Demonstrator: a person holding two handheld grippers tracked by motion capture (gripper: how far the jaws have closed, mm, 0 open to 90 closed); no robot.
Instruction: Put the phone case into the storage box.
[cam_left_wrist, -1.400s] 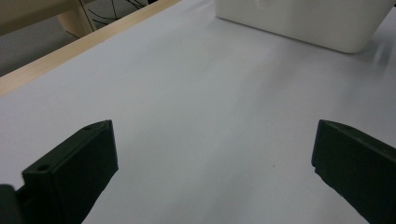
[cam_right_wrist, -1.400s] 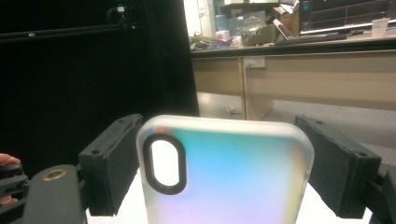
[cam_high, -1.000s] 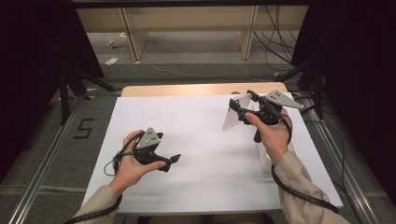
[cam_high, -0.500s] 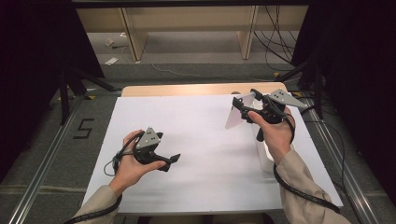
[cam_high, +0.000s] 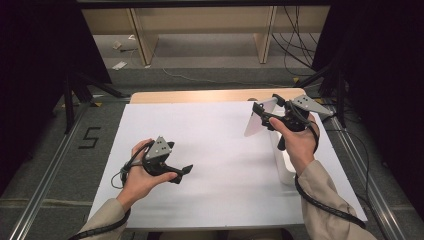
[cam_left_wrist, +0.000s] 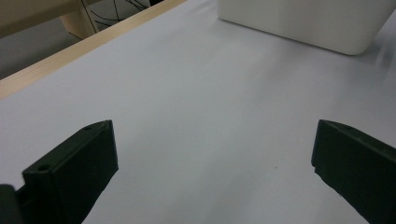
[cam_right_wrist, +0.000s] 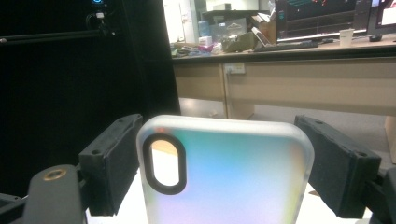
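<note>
Frosted phone case (cam_right_wrist: 226, 172) is held aloft over the table's (cam_high: 220, 150) far right.
Little has shifted lately; right gripper (cam_high: 263, 114) clamps the case, left gripper (cam_high: 184, 171) rests open, empty.

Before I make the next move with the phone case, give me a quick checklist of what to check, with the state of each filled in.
1. Translucent frosted phone case with an oval camera cut-out sits between the right gripper jaws: ok.
2. Pads pressing firmly on the case edges: cannot tell; the right gripper view shows the jaws close beside it.
3. Case lifted off the white table sheet: ok in the high view.
4. Left gripper open with nothing between its jaws: ok.
5. White rectangular box on the sheet stands apart from the left gripper: ok.
6. Bare sheet between the two grippers for setting the case down: ok.
</note>
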